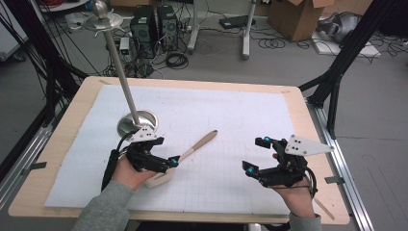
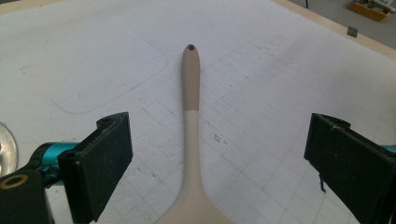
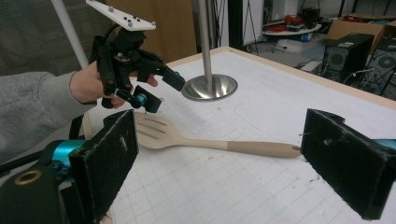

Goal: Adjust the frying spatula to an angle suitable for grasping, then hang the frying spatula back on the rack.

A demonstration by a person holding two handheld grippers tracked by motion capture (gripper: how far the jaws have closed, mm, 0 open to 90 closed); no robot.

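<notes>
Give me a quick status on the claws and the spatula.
Left claw open above the spatula, not gripping. Right claw open, empty. Spatula flat on the mat. Nothing in the way.

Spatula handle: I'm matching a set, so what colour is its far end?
Tan-brown end, paler cream towards the head of the spatula; left gripper view.

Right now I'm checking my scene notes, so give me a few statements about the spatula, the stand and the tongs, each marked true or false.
1. The spatula lies flat on the white mat. True.
2. The left tongs are clamped on the spatula's handle. False: their jaws stand wide open above it, touching nothing.
3. The metal stand sits on the mat beyond the left tongs. True.
4. The right tongs hold the spatula's tip. False: they are open and empty, apart from it.
5. The spatula's head is solid. False: the right gripper view shows slots in it.
</notes>
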